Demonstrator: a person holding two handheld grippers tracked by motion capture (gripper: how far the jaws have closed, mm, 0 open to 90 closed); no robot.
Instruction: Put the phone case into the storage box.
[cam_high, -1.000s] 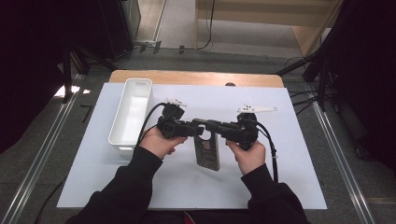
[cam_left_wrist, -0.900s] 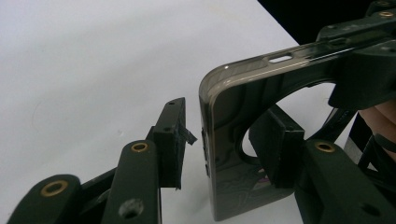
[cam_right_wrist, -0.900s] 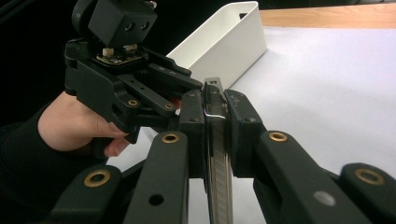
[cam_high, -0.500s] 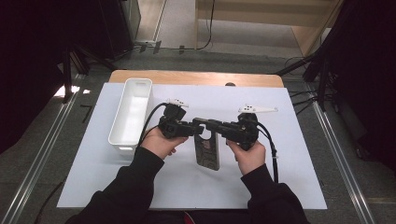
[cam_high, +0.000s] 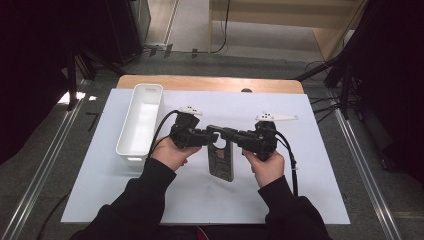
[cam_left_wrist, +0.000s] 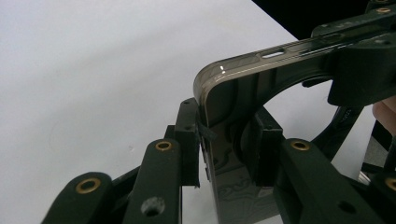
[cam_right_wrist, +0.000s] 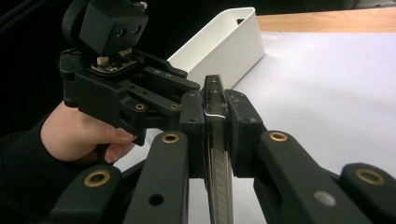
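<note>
Gripping the phone case (cam_high: 220, 161) at its far end, the left gripper (cam_high: 209, 137) has just closed its jaws on one side edge while the right gripper (cam_high: 227, 135) clamps the opposite edge. The case lies over the white sheet (cam_high: 300, 190), right of the white bin (cam_high: 141, 120), whose inside looks bare.

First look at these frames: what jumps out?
A dark phone case is held off the white sheet at mid-table, pinched at its top end by both tools: left tool and right tool, jaws shut on it. A long white bin lies to the left.
</note>
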